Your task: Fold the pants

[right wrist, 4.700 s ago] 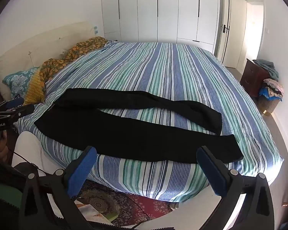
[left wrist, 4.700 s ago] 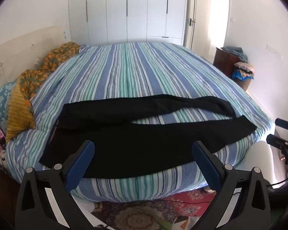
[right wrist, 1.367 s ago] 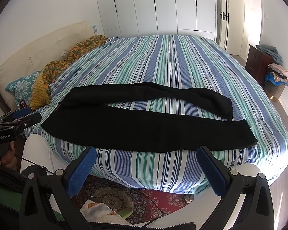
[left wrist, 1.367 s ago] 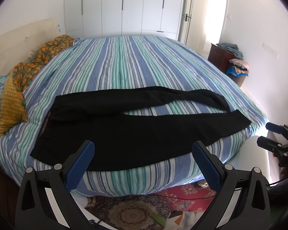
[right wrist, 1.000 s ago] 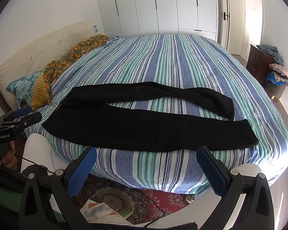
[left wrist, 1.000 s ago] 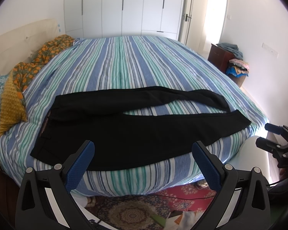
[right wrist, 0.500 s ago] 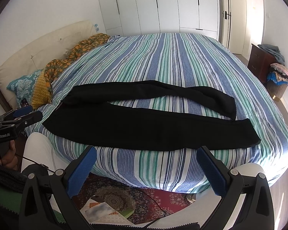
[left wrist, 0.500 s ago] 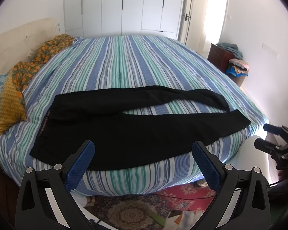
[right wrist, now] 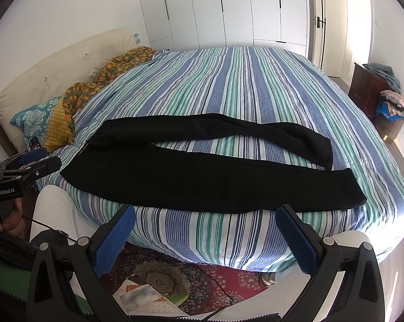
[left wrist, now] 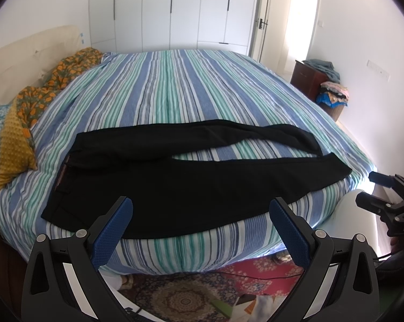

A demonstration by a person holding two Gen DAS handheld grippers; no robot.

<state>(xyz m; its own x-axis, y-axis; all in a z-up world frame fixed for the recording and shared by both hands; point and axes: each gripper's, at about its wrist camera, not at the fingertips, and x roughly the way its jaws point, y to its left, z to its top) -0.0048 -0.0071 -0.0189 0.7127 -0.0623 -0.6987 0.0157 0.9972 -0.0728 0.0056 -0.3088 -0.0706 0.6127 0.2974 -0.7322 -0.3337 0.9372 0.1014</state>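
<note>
- Black pants lie spread flat across the near part of the striped bed, waistband toward the headboard side, both legs running toward the foot; the near leg lies along the mattress edge and the far leg bows away, leaving a wedge of bedspread between them.
- A basket by the far wall holds a heap of mixed clothes; more cloth sits on the dark wooden cabinet beside it.
- Left gripper hangs off the bed's near edge, blue pads spread wide, nothing between them.
- Right gripper hovers likewise, wide apart and empty, apart from the cloth.
- Most of the bedspread beyond the pants is bare; pillows and an orange-patterned blanket crowd the headboard side.
- A patterned rug with loose papers lies below; what the papers are is unclear.
- In the right wrist view a hand grips the other tool's handle, mostly cut off by the frame.
</note>
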